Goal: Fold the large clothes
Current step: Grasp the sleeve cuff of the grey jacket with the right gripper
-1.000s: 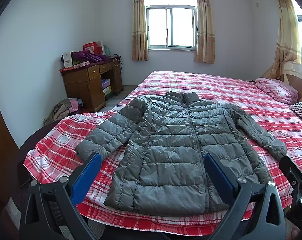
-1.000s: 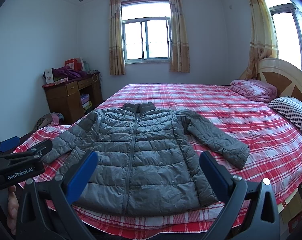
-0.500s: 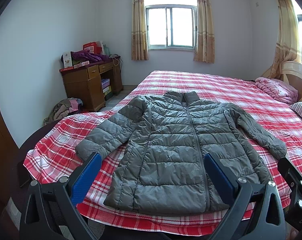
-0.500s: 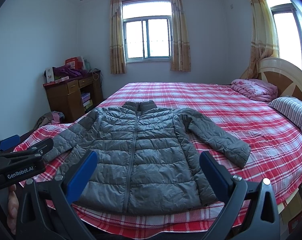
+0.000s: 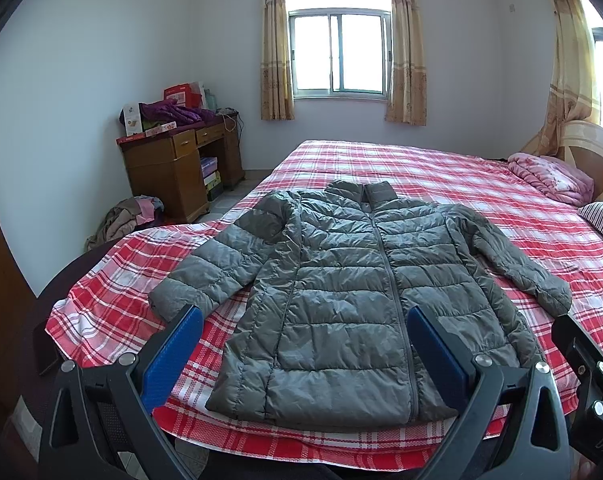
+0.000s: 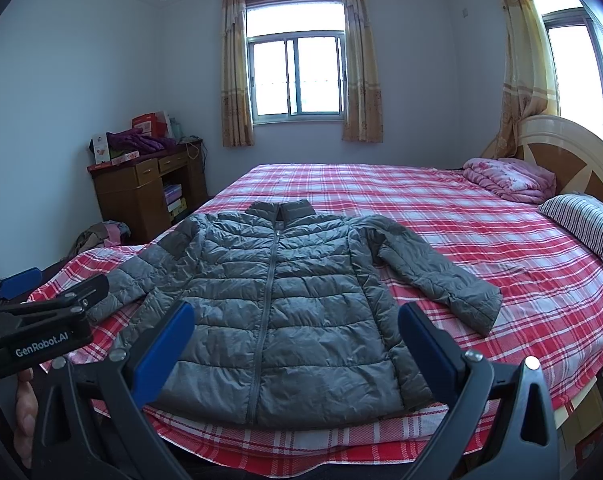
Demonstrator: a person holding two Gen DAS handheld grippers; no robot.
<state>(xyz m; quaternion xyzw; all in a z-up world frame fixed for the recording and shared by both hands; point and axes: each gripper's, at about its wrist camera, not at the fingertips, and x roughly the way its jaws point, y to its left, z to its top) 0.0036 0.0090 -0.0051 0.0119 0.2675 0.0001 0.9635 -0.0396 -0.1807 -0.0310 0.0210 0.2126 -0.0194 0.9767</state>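
A bed [image 5: 441, 184] in a red plaid sheet fills the room. On its near end a grey puffer jacket [image 5: 341, 292] lies flat, front up, zipped, both sleeves angled outward. The left gripper [image 5: 305, 344] hovers above the jacket's hem, jaws wide apart, holding nothing. The right gripper [image 6: 297, 340] hangs likewise, spread wide and empty, touching nothing.

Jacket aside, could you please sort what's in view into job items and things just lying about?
Job:
jacket, spread flat on the bed
left gripper, open
right gripper, open

Lying about:
pink quilt
striped pillow
desk
clothes heap on floor
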